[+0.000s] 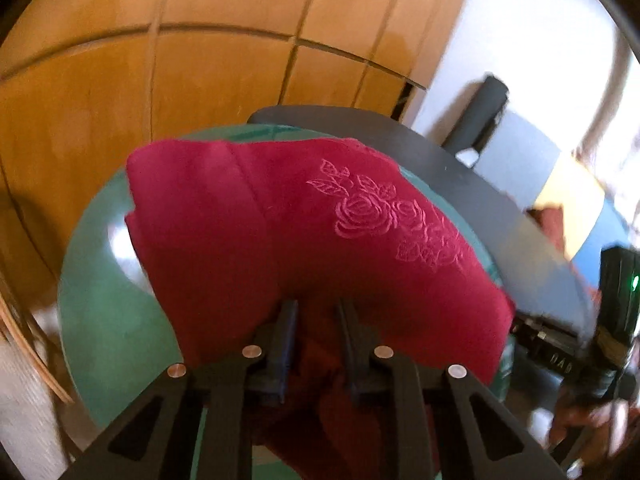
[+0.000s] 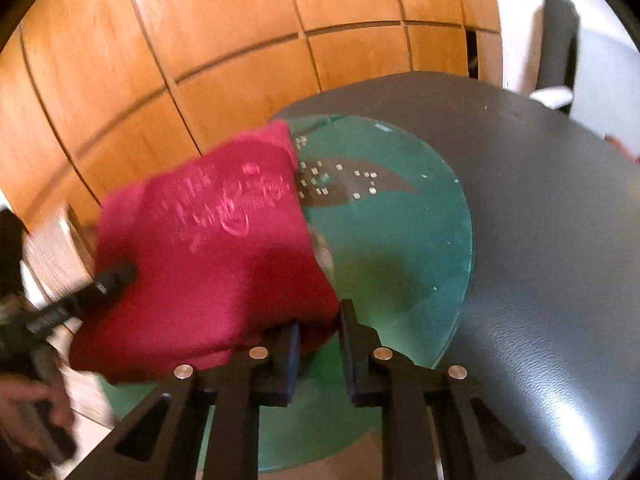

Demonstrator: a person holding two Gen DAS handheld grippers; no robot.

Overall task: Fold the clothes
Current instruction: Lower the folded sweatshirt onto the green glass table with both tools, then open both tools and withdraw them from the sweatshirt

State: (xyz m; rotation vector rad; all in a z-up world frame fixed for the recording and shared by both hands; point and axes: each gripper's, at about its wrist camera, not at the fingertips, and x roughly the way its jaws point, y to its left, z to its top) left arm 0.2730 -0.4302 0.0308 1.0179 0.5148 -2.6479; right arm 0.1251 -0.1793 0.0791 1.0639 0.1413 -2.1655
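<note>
Now your left hand-held gripper [image 1: 316, 312] and right hand-held gripper [image 2: 319, 322] each pinch the red garment's [image 1: 280, 232] edge, lifting it off the counter [image 2: 540, 240] to fold.

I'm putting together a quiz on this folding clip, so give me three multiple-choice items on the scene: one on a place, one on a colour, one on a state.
1. Where does the garment lie or hang?
A. over the green glass disc
B. on the wooden wall panels
C. on the floor

2. What colour is the garment?
A. navy blue
B. crimson red with pink rose embroidery
C. white

3. What are the left tongs doing?
A. wide open, away from the cloth
B. closed around the edge of the garment
C. holding a hanger

Key:
1 A, the red cloth sits above the green glass disc on the dark table.
2 B, the fabric is crimson and pink roses show on it.
3 B, the fingers reach in under the cloth's near edge, cloth bunched between them; the right tongs grip its corner likewise.
</note>
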